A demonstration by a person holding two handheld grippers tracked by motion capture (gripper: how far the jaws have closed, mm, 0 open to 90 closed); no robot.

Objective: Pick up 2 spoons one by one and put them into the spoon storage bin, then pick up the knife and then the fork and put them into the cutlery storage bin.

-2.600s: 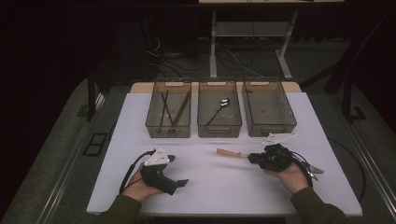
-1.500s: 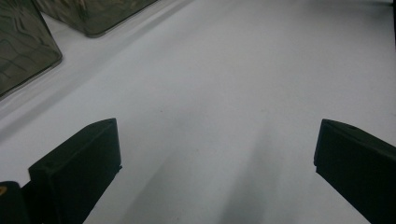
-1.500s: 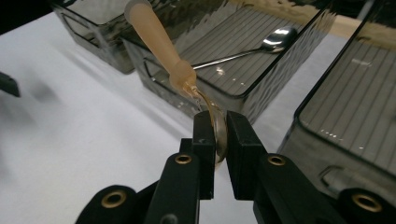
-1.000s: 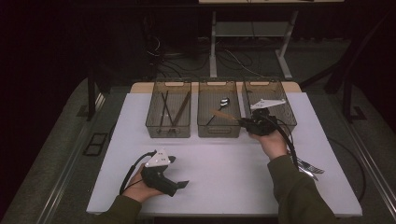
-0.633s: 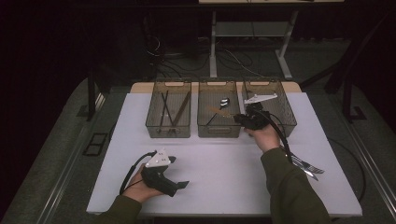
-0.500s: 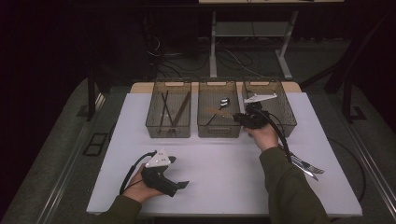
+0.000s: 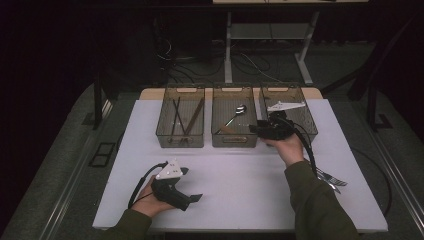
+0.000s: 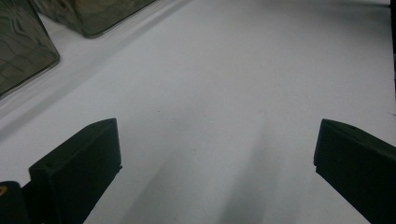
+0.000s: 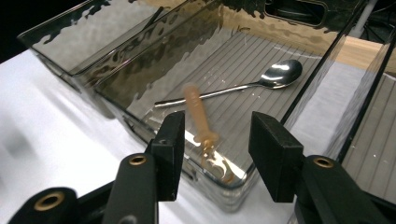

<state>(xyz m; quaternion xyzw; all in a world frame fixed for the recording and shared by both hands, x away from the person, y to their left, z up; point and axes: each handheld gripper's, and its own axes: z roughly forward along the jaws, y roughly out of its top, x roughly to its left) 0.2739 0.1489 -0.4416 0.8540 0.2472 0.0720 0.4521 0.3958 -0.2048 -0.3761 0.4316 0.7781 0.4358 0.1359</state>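
Three clear plastic bins (image 7: 234,142) in row along table's (image 7: 240,195) far edge; metal spoon (image 9: 243,84) and wooden-handled utensil (image 9: 198,116) inside middle one.

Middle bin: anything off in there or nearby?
One thing: the wooden spoon in the middle bin looks motion-blurred, tilted, bowl end at the near wall, crossing the metal spoon. The right gripper is open just behind it. Forks lie loose on the table by the right sleeve.

The spoon (image 9: 243,84) is shiny metal. The middle bin (image 9: 140,74) is smooth see-through plastic. The table (image 8: 233,70) looks white and matt.
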